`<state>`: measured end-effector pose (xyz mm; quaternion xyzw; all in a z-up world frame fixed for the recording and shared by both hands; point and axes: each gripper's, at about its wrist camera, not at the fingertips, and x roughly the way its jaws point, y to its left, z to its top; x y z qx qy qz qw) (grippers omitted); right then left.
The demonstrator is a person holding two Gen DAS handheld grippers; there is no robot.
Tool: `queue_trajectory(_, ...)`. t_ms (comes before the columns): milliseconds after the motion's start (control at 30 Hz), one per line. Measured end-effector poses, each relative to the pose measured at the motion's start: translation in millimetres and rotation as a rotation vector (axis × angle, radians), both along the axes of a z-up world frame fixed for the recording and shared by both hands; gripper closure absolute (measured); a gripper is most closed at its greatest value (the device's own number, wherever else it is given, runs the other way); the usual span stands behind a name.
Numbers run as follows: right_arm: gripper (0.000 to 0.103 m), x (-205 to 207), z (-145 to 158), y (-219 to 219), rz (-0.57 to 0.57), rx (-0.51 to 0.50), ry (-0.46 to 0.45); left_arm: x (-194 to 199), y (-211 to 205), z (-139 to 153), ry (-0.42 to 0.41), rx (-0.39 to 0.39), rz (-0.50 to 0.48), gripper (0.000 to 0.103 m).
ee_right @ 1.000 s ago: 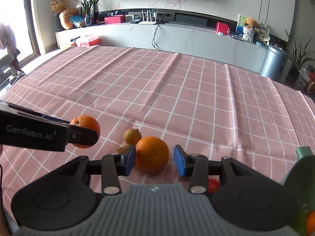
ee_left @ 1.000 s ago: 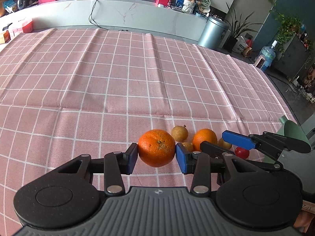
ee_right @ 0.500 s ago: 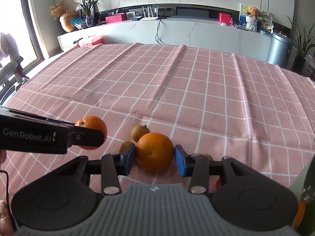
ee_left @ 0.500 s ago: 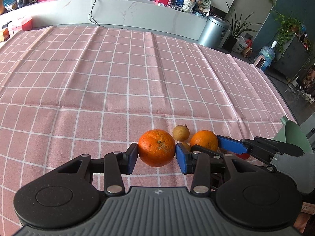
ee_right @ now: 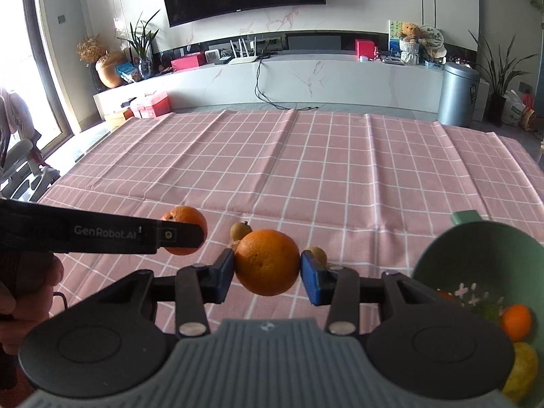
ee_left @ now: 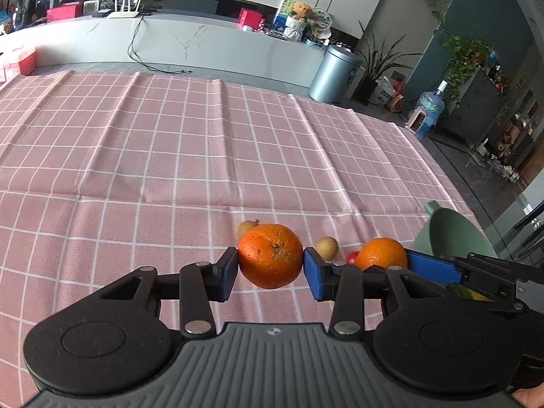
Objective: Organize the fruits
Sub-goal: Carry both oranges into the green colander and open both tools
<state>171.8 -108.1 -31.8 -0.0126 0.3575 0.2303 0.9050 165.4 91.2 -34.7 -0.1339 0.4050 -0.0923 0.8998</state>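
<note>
An orange [ee_left: 270, 255] is clamped in the left gripper [ee_left: 270, 265] above the checked cloth [ee_left: 170, 156], stem scar facing the camera; being round, no long axis is shown. A second orange [ee_right: 267, 261] is clamped in the right gripper [ee_right: 267, 270]. The carry step appears underway; next, both must be brought over the green bowl [ee_right: 442, 255] and released.

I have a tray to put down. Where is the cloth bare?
Bare: the whole far tablecloth, from the small brown fruits back to its far edge. Crowded: the near strip, with loose fruit, both held oranges, and the green bowl on the right.
</note>
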Motion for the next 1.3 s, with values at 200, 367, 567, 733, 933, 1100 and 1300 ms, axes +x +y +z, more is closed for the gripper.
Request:
queue_trajectory(200,0.064,-33,26,-49,-0.062,-0.003,-0.029,-10,-42,20,-0.025,-0.024,-0.094,0.056)
queue_trajectory(367,0.064,-52,35,-91,-0.129,-0.019,-0.044,-9,-88,32,-0.028,-0.024,-0.211,0.056)
queue_trajectory(567,0.064,-58,33,-134,-0.201,-0.054,-0.045,9,-143,34,-0.015,0.027,-0.322,0.056)
queue_trajectory(733,0.064,-45,25,-159,-0.220,-0.081,-0.038,33,-175,23,0.011,0.061,-0.372,0.056)
queue_trajectory(933,0.064,-11,10,-175,-0.188,-0.117,-0.015,60,-198,3,0.085,0.053,-0.400,0.056)
queue_trajectory(1100,0.064,18,-5,-184,-0.153,-0.121,0.016,80,-209,-11,0.139,0.056,-0.413,0.056)
queue_trajectory(1300,0.064,43,-17,-182,-0.112,-0.177,0.026,95,-217,-20,0.198,0.088,-0.422,0.056)
